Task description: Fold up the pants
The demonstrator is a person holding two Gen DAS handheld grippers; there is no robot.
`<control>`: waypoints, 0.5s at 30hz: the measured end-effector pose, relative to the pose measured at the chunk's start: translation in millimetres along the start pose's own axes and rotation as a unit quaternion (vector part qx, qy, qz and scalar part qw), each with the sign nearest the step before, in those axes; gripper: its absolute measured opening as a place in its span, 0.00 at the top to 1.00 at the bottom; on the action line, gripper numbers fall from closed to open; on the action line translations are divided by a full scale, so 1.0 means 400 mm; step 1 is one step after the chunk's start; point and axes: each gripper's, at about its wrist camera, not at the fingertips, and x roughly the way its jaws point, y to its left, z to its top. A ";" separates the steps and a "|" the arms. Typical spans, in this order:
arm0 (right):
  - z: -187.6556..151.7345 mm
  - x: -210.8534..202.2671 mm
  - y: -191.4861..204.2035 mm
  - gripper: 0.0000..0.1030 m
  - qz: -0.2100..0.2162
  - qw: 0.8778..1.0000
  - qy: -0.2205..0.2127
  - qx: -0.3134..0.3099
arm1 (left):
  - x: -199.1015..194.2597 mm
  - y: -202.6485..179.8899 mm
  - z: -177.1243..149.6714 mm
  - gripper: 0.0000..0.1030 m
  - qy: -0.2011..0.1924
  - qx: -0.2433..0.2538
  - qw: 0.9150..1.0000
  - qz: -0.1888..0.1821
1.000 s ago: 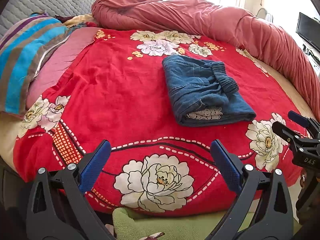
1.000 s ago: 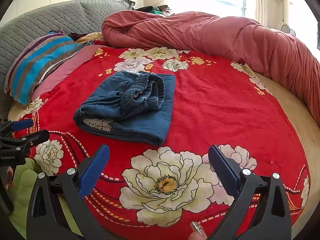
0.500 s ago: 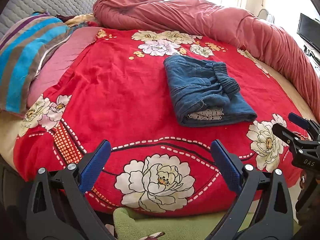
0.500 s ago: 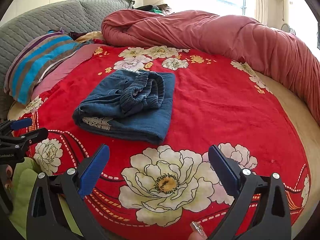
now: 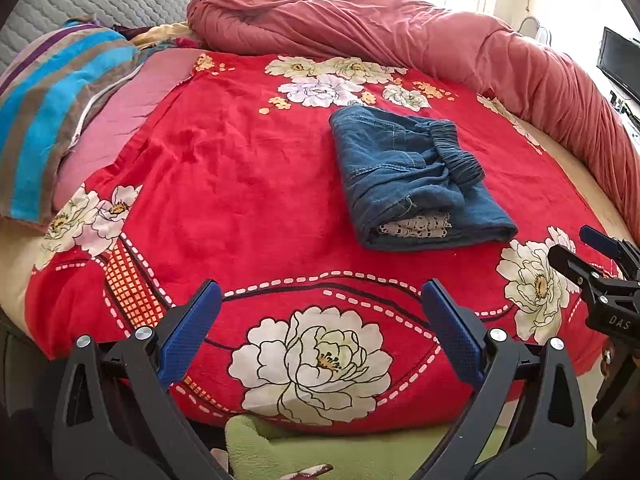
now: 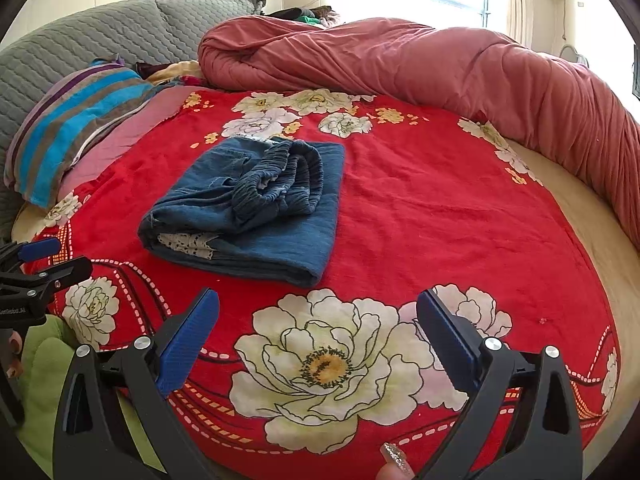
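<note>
The blue denim pants (image 5: 412,176) lie folded into a compact bundle on the red flowered blanket (image 5: 224,184), elastic waistband on top and a strip of white lace showing at the near end. In the right wrist view the pants (image 6: 256,208) sit left of centre. My left gripper (image 5: 322,332) is open, held back near the bed's front edge with nothing between its fingers. My right gripper (image 6: 318,334) is open too, also well short of the pants. Each gripper shows at the side of the other's view: the right gripper (image 5: 588,256), the left gripper (image 6: 40,264).
A rolled pink-red duvet (image 5: 400,36) runs along the back and right of the round bed. A striped pillow (image 5: 48,108) lies at the left by the grey quilted headboard (image 6: 100,40). Green fabric (image 5: 280,448) lies below the front edge. A fingertip (image 6: 394,460) shows at the bottom.
Almost nothing has changed. Both views have shifted only slightly; the pants lie as before and both grippers stay open.
</note>
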 end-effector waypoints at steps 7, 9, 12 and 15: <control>0.002 0.021 -0.054 0.04 -0.024 0.999 0.008 0.022 | 0.014 0.026 0.004 0.09 0.010 -0.022 1.000 -0.005; 0.003 0.035 -0.079 0.04 -0.032 0.999 0.016 0.034 | 0.020 0.042 0.007 0.09 0.011 -0.031 0.999 0.001; 0.009 0.053 -0.137 0.04 -0.056 0.997 0.021 0.052 | 0.034 0.086 0.016 0.09 0.015 -0.052 0.998 0.011; 0.016 0.066 -0.215 0.04 -0.081 0.993 0.023 0.084 | 0.055 0.152 0.036 0.09 0.024 -0.081 0.996 0.029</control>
